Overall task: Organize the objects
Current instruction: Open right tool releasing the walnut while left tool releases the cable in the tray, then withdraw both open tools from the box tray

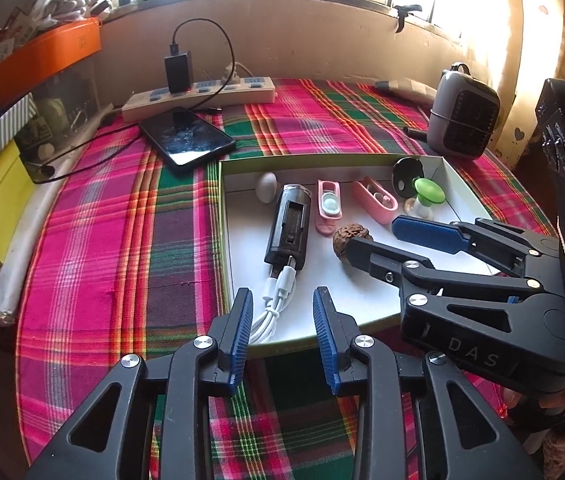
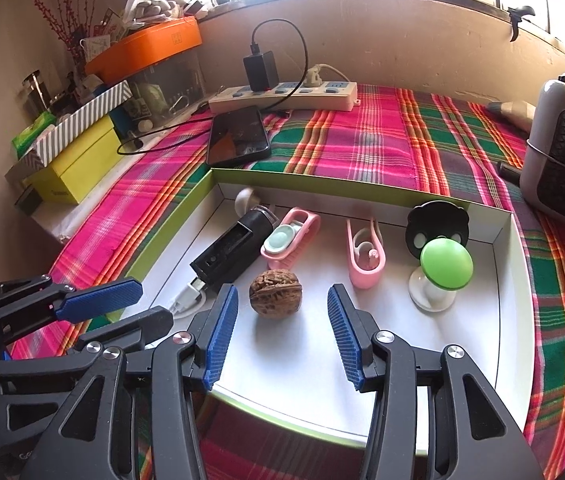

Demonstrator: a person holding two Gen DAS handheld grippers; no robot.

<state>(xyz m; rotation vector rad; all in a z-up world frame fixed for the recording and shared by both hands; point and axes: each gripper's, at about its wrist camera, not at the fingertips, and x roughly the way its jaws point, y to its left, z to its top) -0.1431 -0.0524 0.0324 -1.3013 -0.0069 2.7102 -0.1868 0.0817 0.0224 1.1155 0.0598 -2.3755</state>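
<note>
Plaid pink-and-green tablecloth (image 2: 362,136) under bright window light; on it sits the shallow white cardboard tray with green rim (image 2: 510,320). We hold the right gripper (image 2: 282,320) with fingers apart, empty, just short of the brown wrinkled walnut (image 2: 275,292), which lies ahead between the fingertips. Our left gripper (image 1: 282,320) is also apart and empty, with the coiled white USB cable (image 1: 274,312) between its fingers, plugged into the black rectangular power bank (image 1: 288,226).

Risks, as we judge them:
- Walnut is round and hard; an off-centre close could squirt it forward into the pink silicone holder (image 2: 364,258).
- Grippers are near each other; converging could make them collide.
- Lifting the cable could drag the power bank.
</note>
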